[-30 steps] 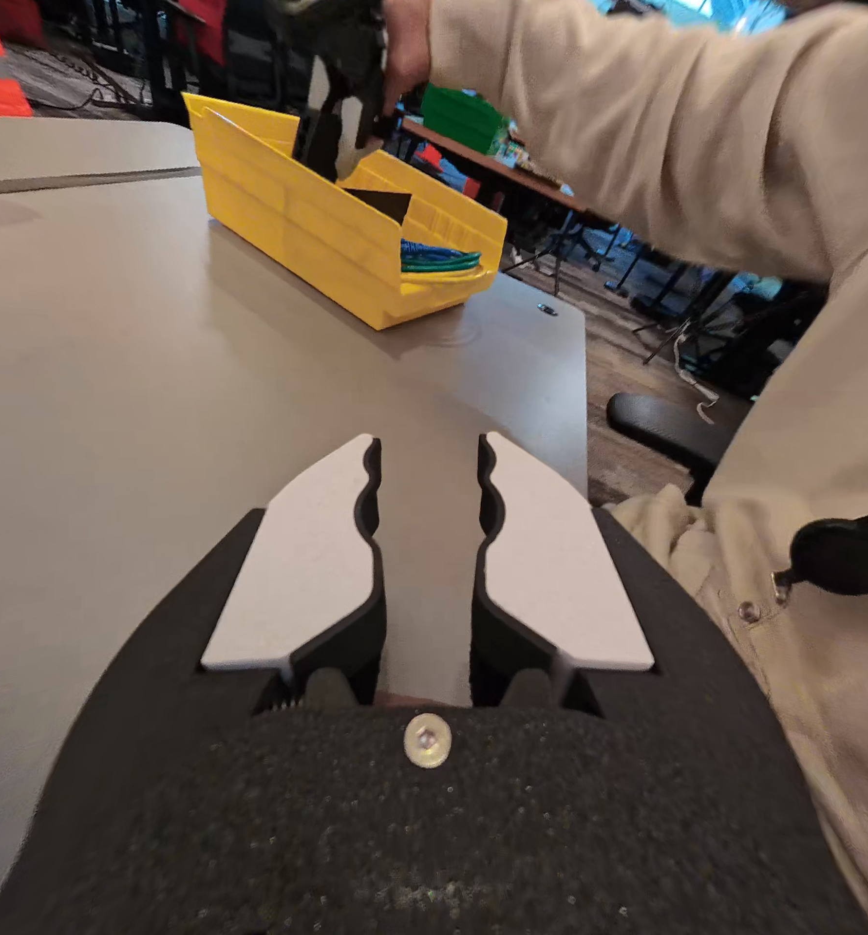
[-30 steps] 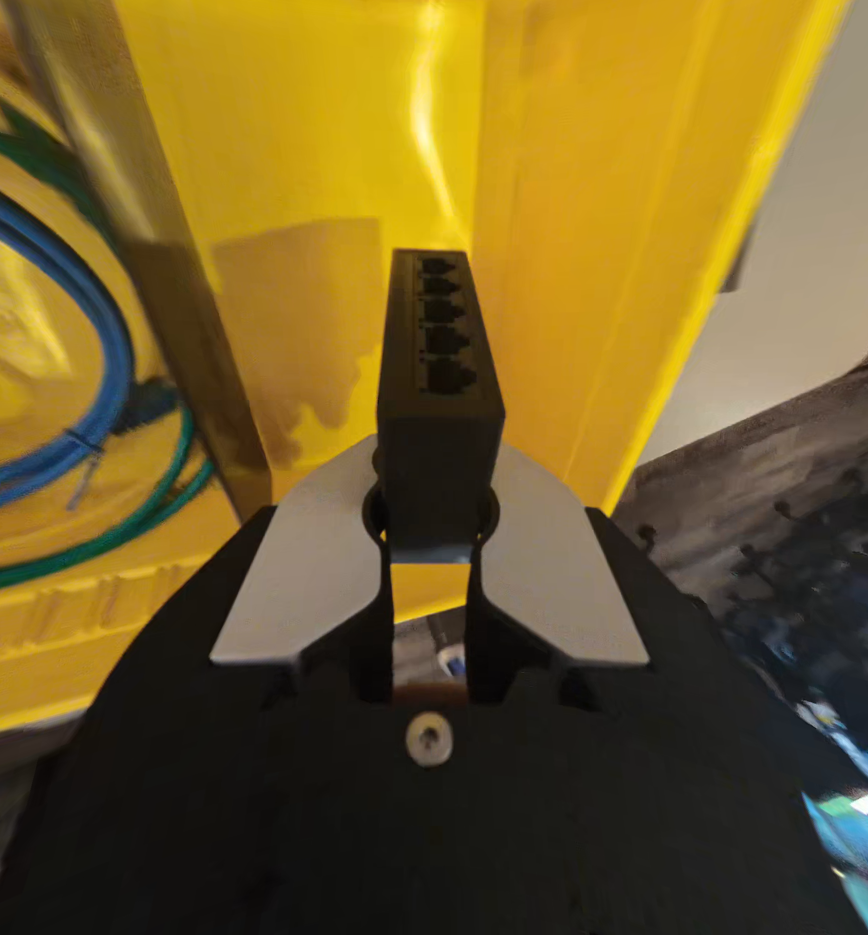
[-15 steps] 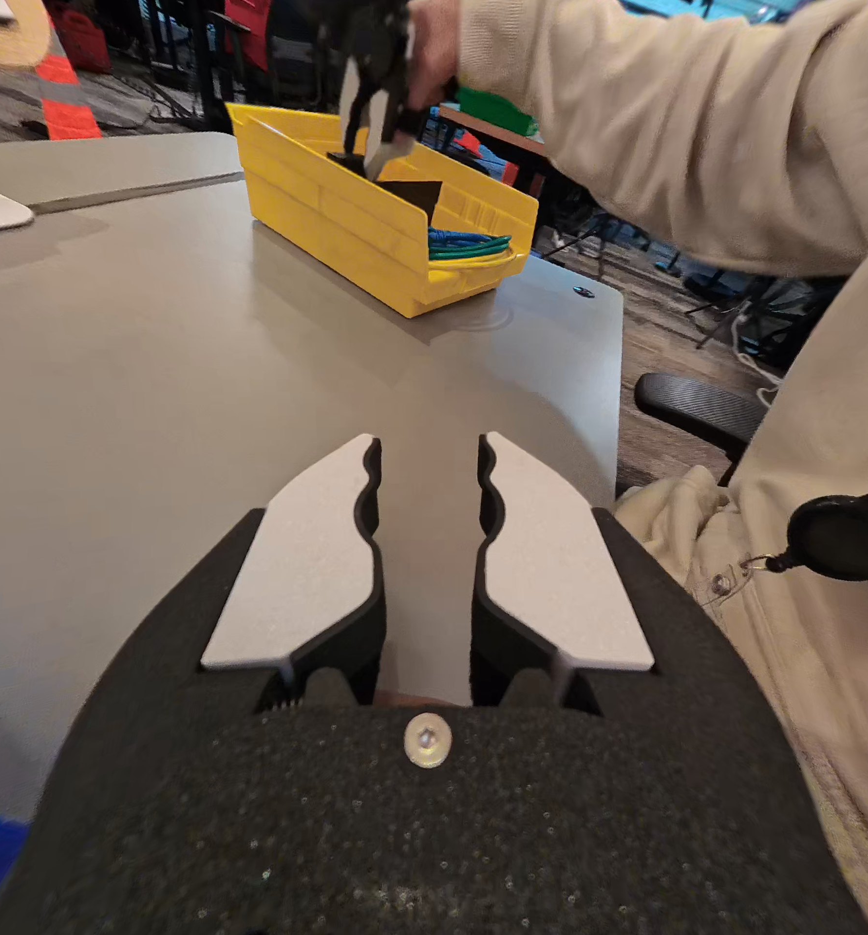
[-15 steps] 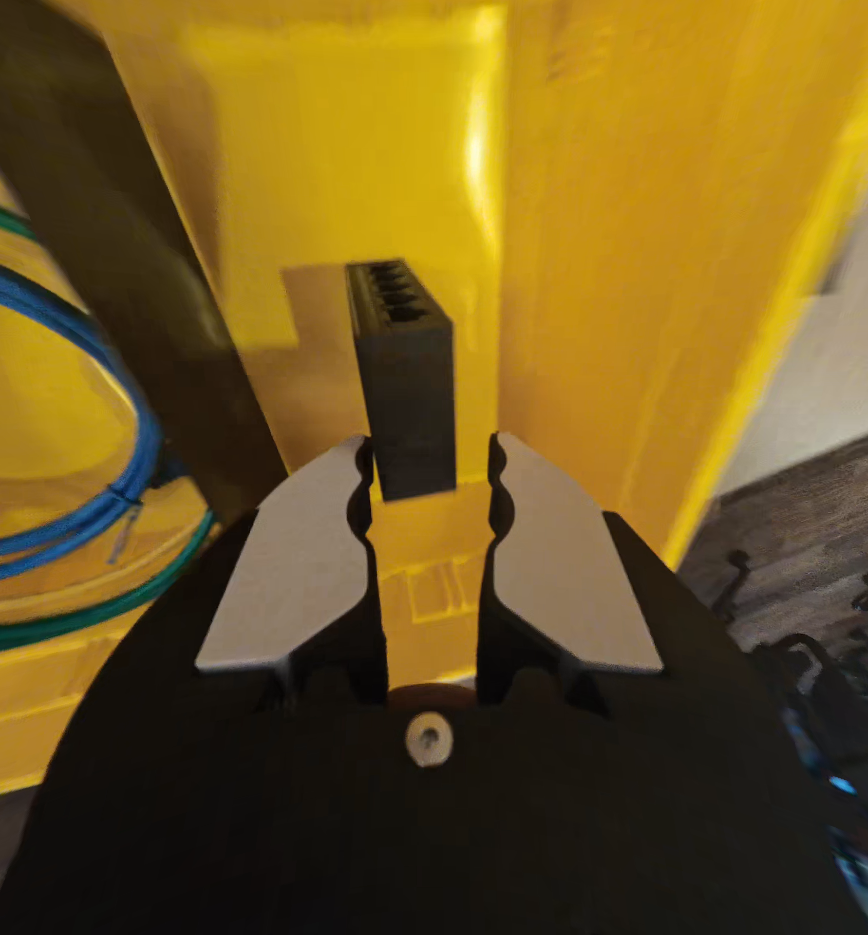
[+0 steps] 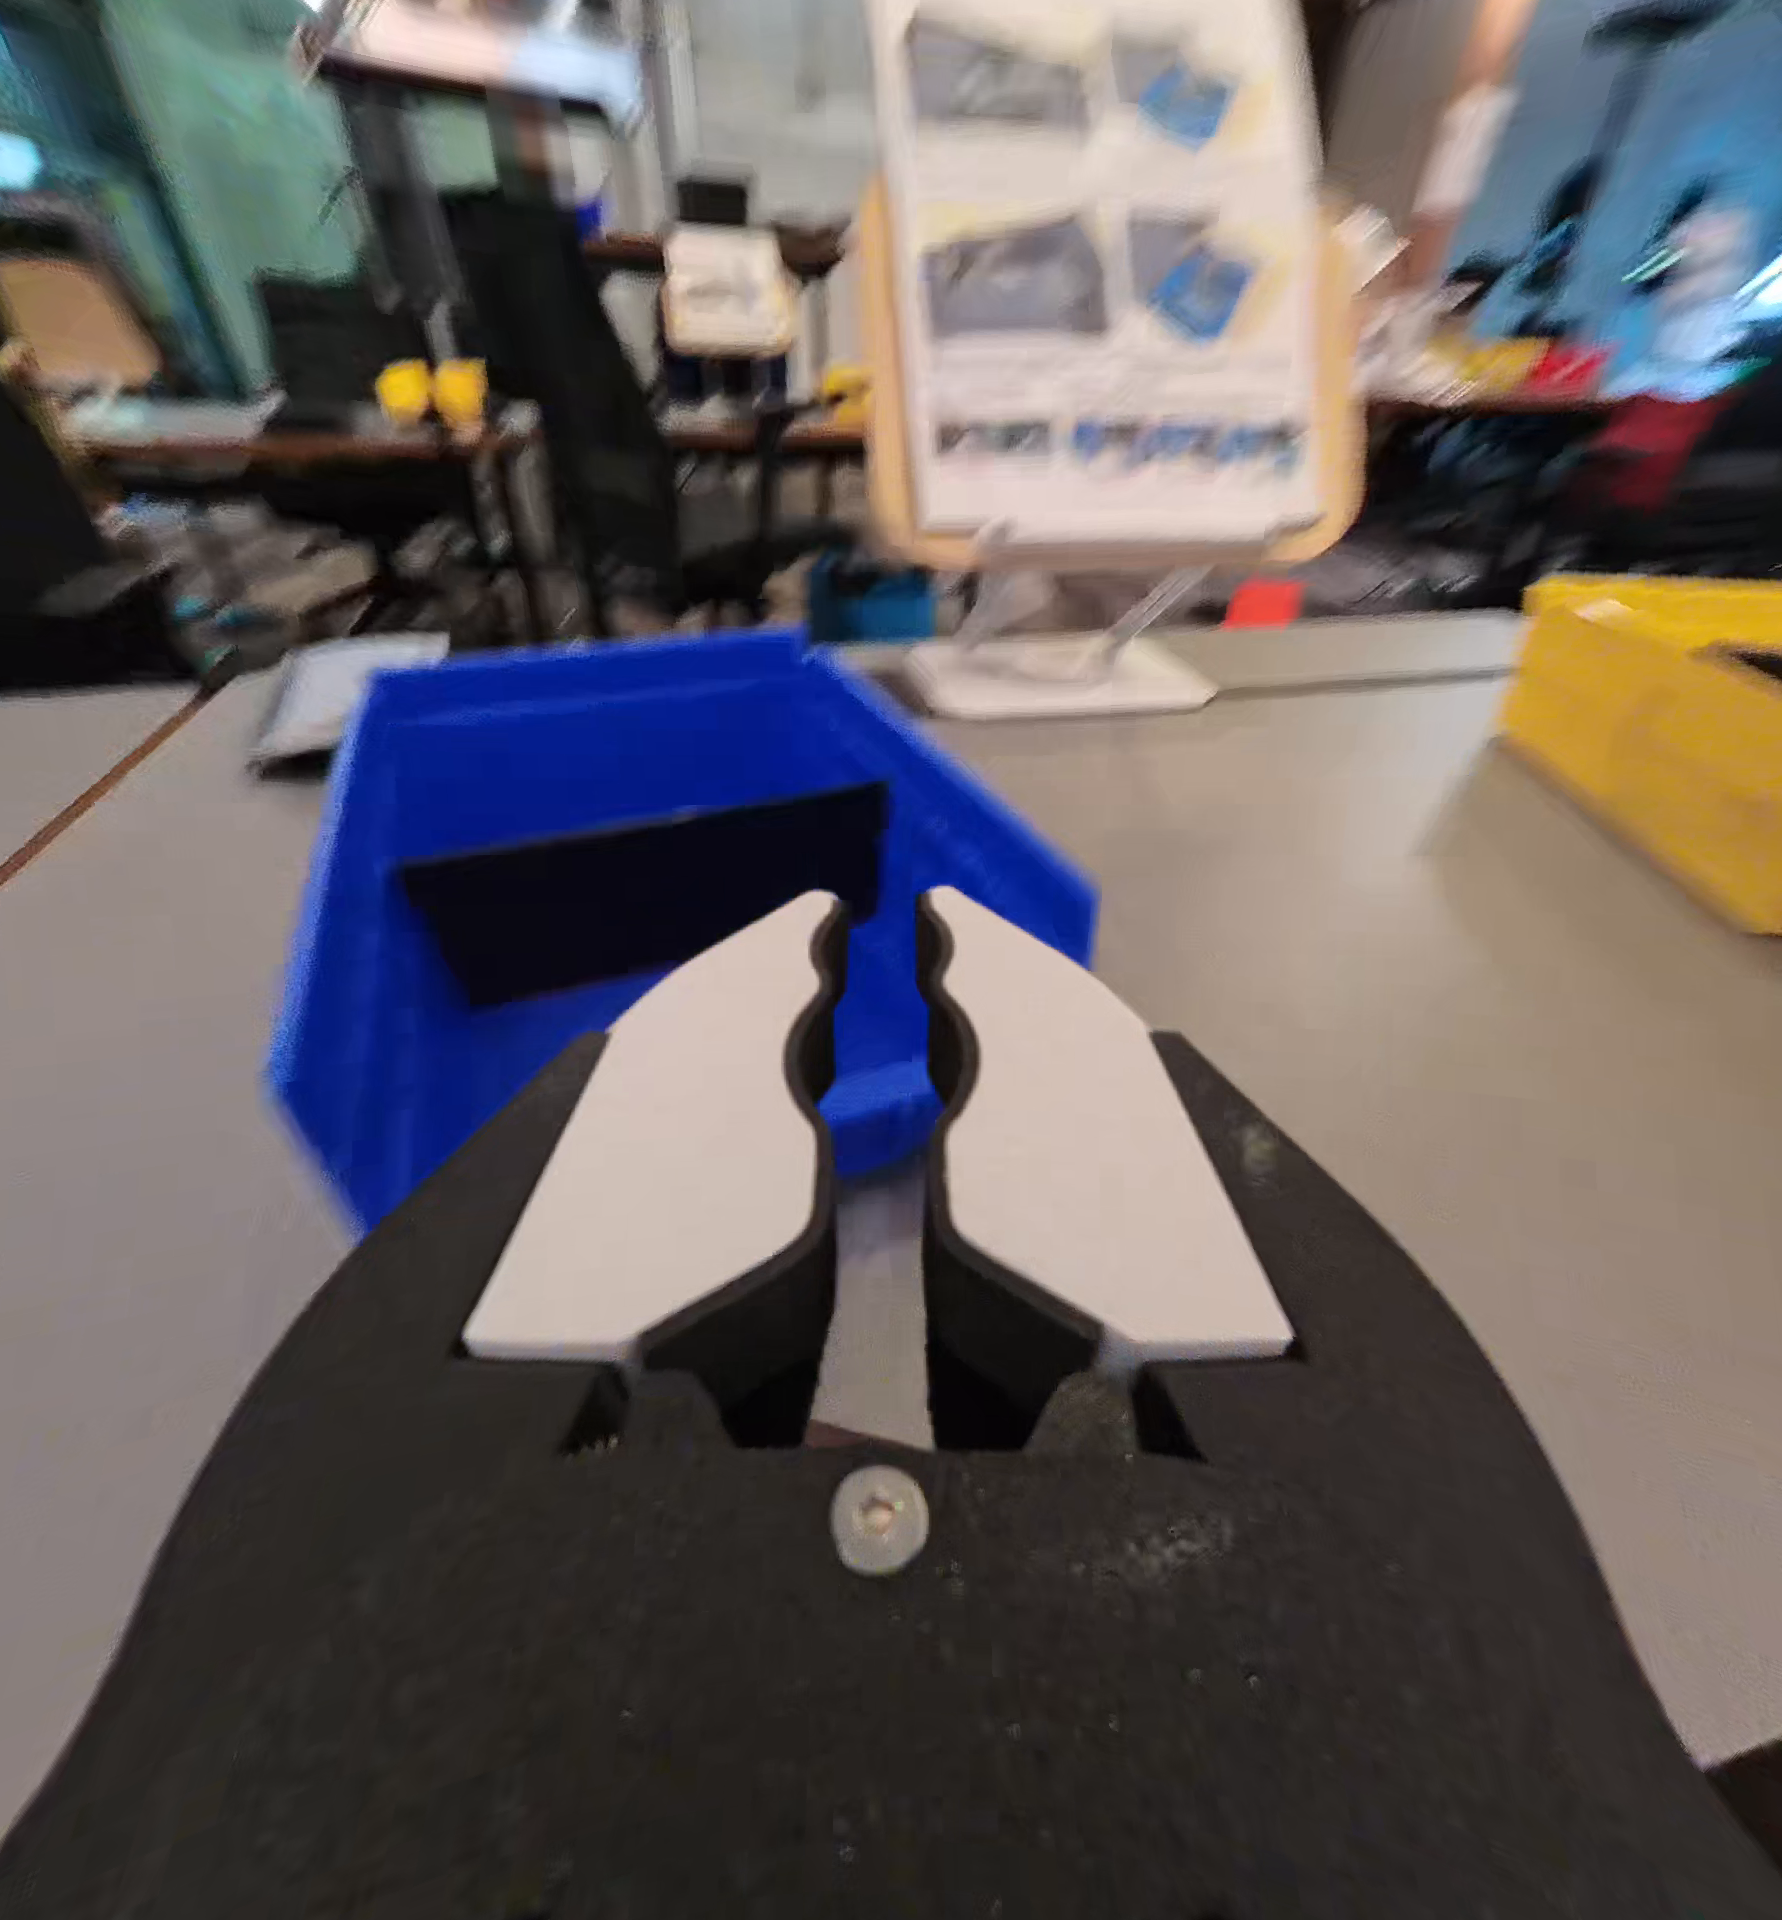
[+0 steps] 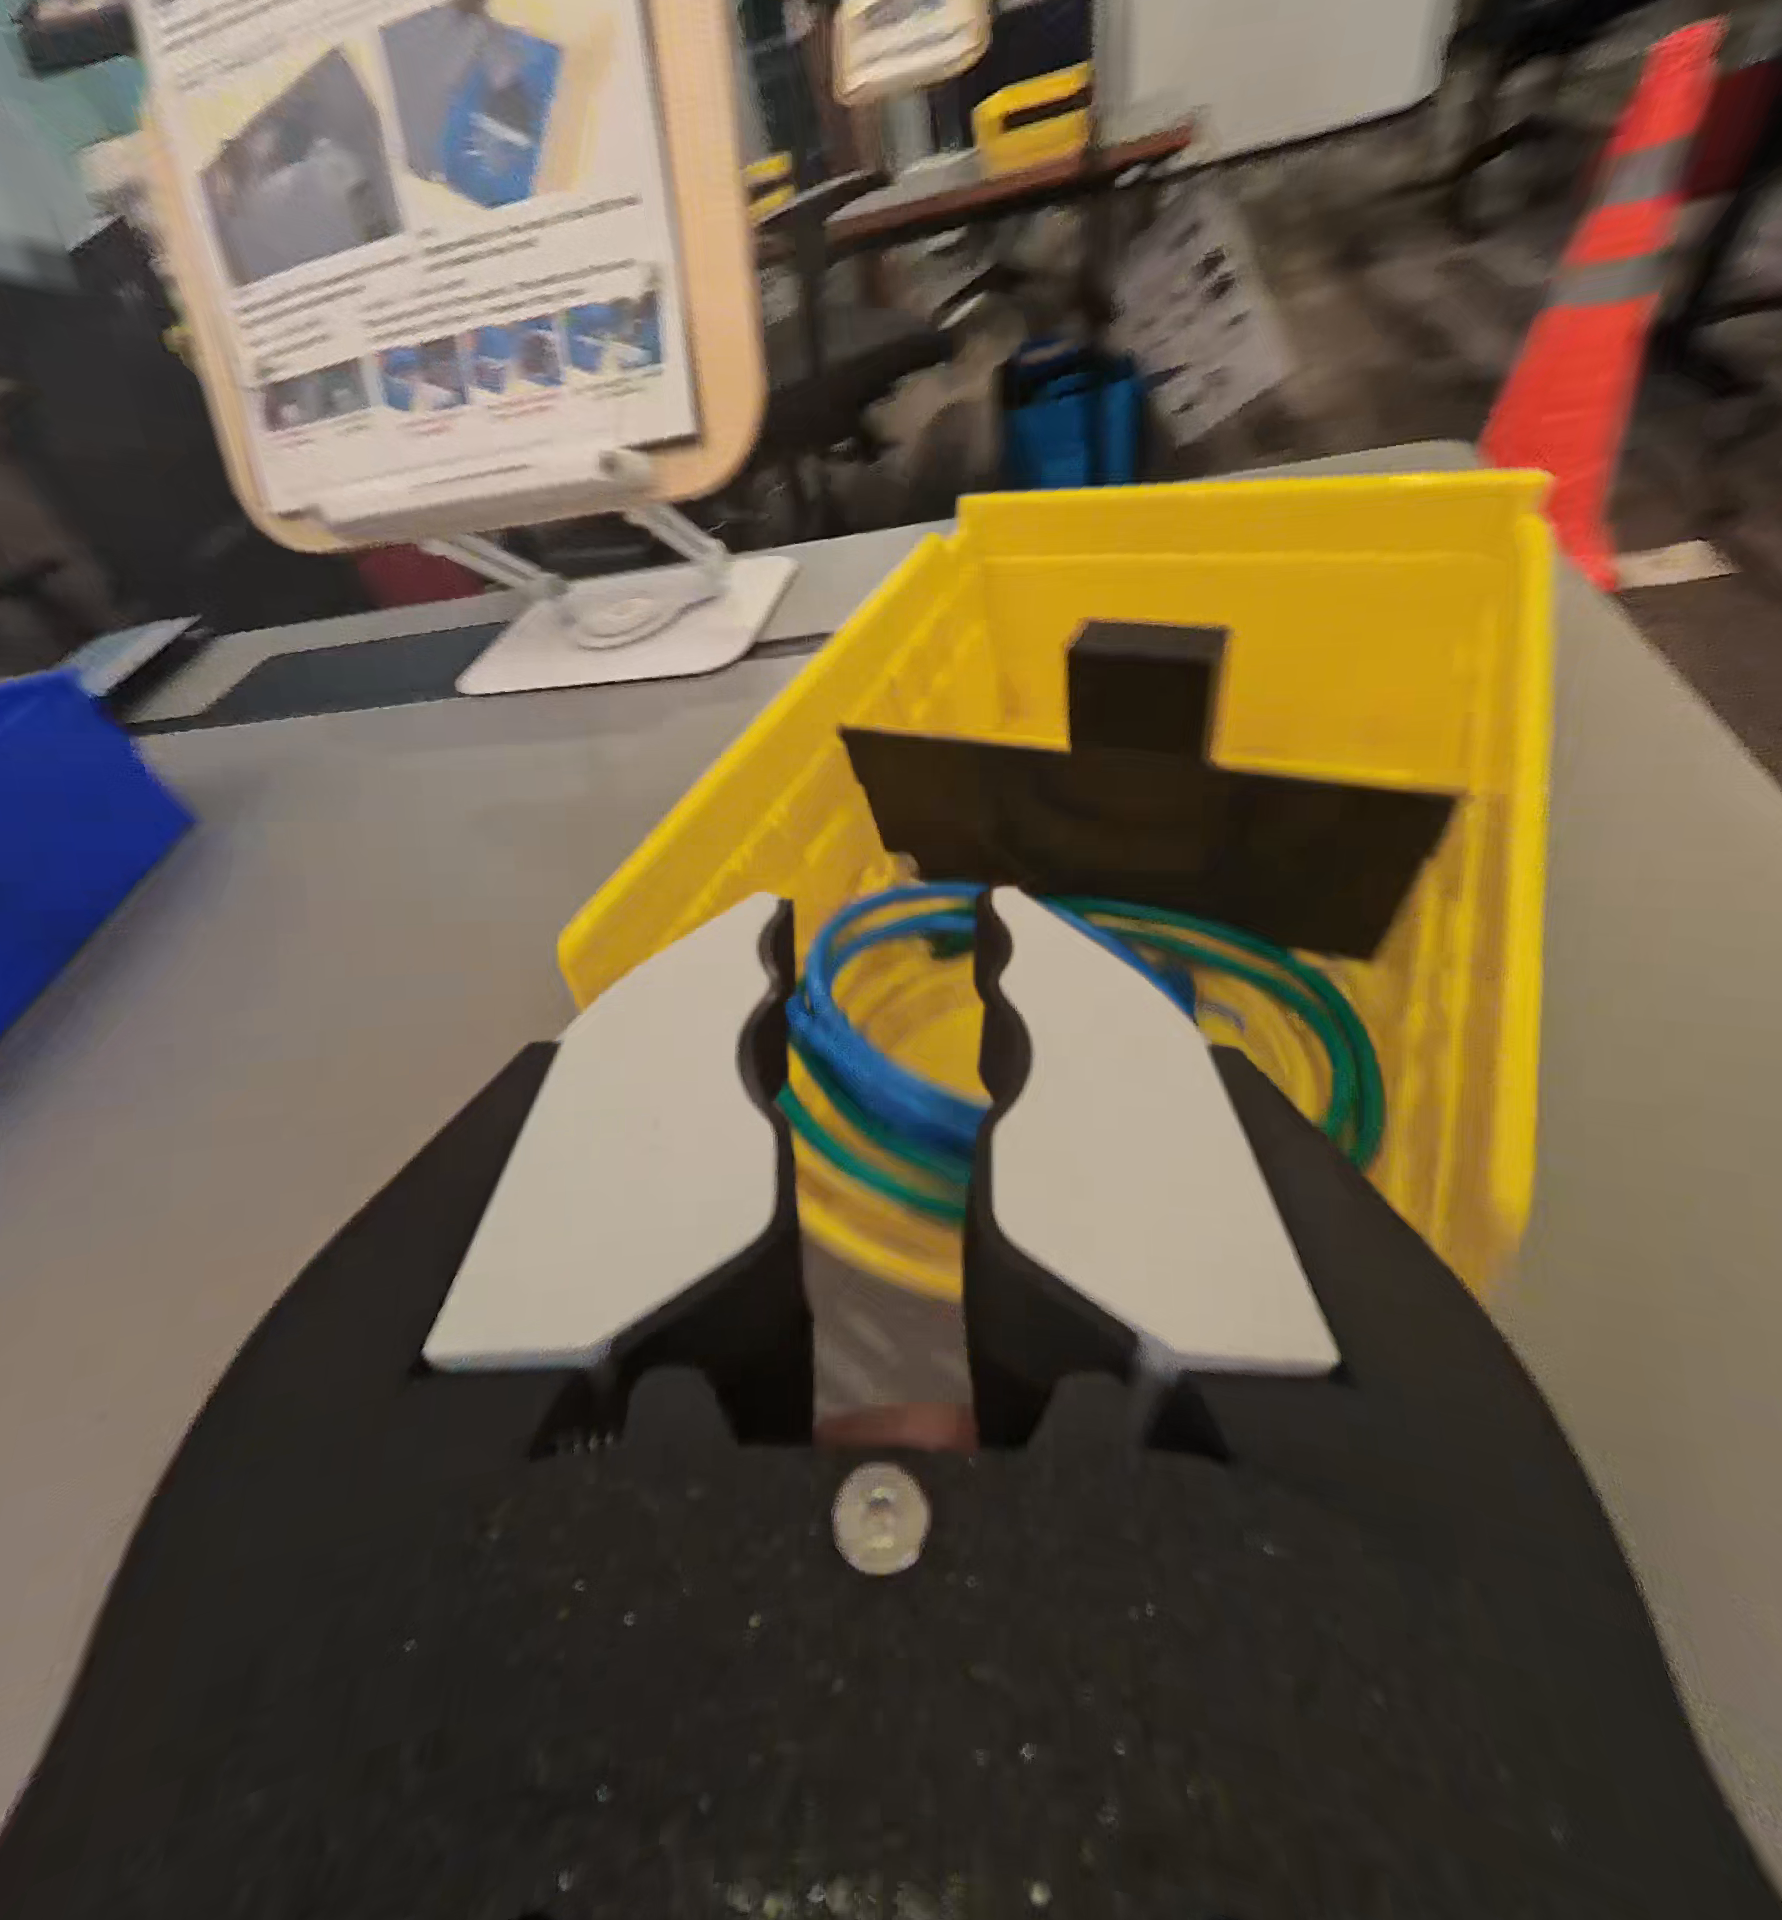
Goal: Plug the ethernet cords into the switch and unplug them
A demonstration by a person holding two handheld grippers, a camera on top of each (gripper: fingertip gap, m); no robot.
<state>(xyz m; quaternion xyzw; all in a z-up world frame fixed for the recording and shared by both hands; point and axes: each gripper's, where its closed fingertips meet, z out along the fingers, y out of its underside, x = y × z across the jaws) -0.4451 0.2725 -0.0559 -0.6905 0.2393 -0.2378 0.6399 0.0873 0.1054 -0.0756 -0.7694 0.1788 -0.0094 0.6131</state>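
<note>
In the right wrist view the black switch (image 6: 1147, 686) stands on end in the back compartment of the yellow bin (image 6: 721, 831), behind a black divider (image 6: 1147, 831). Coiled blue cords (image 6: 866, 1060) and green cords (image 6: 1323, 1029) lie in the front compartment. My right gripper (image 6: 882, 914) is open and empty, held back from the bin's near end, above the table. In the left wrist view my left gripper (image 5: 882, 909) has its jaws close together with a bare gap between them. It faces a blue bin (image 5: 596, 727) with a black divider (image 5: 638, 894).
The grey table (image 5: 1386, 1039) carries both bins. The yellow bin also shows at the right edge of the left wrist view (image 5: 1676, 821), and the blue bin at the left of the right wrist view (image 6: 25, 831). A sign on a white stand (image 6: 451, 260) stands at the back. An orange cone (image 6: 1614, 270) stands beyond the table.
My right gripper opened, left the switch standing in the yellow bin and drew back out of it. My left gripper swung left to face the blue bin and its jaws narrowed on nothing.
</note>
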